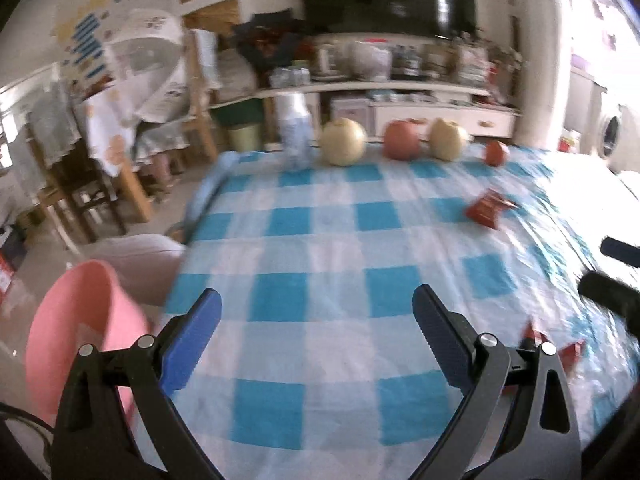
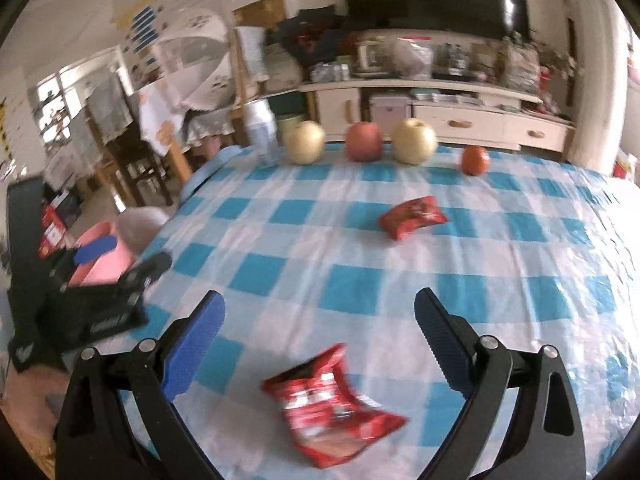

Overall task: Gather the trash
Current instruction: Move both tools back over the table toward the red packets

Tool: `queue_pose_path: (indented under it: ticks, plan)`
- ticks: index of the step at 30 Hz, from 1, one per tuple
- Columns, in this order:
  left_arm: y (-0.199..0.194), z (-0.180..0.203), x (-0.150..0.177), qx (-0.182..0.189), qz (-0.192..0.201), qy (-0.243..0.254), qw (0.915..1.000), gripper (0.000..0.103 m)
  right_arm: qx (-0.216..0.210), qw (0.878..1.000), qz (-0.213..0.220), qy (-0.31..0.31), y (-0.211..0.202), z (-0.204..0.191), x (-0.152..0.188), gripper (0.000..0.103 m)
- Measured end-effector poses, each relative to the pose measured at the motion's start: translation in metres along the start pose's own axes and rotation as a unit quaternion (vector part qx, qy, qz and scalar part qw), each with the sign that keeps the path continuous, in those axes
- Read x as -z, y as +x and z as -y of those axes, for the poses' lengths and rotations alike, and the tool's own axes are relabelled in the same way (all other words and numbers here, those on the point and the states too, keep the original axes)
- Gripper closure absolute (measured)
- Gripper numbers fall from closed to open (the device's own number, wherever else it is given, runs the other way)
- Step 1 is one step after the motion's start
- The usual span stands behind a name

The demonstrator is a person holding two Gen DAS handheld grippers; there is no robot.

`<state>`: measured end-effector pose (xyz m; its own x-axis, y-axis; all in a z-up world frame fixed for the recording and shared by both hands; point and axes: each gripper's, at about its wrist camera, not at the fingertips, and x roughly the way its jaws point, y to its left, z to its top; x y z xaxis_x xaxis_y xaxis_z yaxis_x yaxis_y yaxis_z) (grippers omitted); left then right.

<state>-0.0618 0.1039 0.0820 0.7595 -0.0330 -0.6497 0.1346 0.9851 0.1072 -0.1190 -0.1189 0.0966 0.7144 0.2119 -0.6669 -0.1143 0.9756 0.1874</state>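
Two red snack wrappers lie on the blue-and-white checked tablecloth (image 2: 320, 248). The nearer wrapper (image 2: 332, 408), crumpled and glossy, sits between the spread fingers of the right gripper (image 2: 320, 344), below their tips and touching neither one. The far wrapper (image 2: 412, 216) lies well ahead of those fingertips, a little toward the right finger's side. Both blue-padded fingers (image 2: 200, 336) of the right gripper stand wide apart and hold nothing. The left gripper (image 1: 316, 336) is likewise spread wide and empty, with only bare cloth between its fingers. A pink bin (image 1: 80, 328) stands off the table edge just outside the left gripper's left finger; its inside looks plain pink, and what it holds, if anything, cannot be told from this angle. In the right wrist view the same bin shows partly behind the left gripper's body. Far ahead of both pairs of fingers, along the table's back edge, stand a pale plastic bottle (image 2: 262, 132), a yellow pear (image 2: 304, 142), a red apple (image 2: 363, 141), a second yellow pear (image 2: 413, 141) and a small orange fruit (image 2: 475, 160), all apart from the wrappers.
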Motion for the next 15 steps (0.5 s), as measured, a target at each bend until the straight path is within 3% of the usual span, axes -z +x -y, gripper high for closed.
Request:
queue_pose_path:
  ticks: [3, 6, 10, 15]
  plan:
    - [-0.001, 0.019, 0.001, 0.055, -0.01, 0.004, 0.9984, 0.006, 0.017, 1.0, -0.002, 0.02, 0.0, 0.026, -0.005, 0.008]
    - [-0.004, 0.039, 0.003, 0.136, -0.022, 0.009, 0.9905, 0.006, 0.03, 0.999, -0.008, 0.041, 0.004, 0.049, -0.007, 0.008]
    - [-0.002, 0.075, 0.013, 0.233, -0.063, 0.038, 0.9697, 0.006, 0.038, 0.996, -0.018, 0.073, 0.008, 0.079, -0.008, 0.008]
    - [0.003, 0.125, 0.038, 0.246, -0.098, 0.154, 0.952, 0.006, 0.041, 0.995, -0.031, 0.091, 0.016, 0.098, -0.011, 0.008]
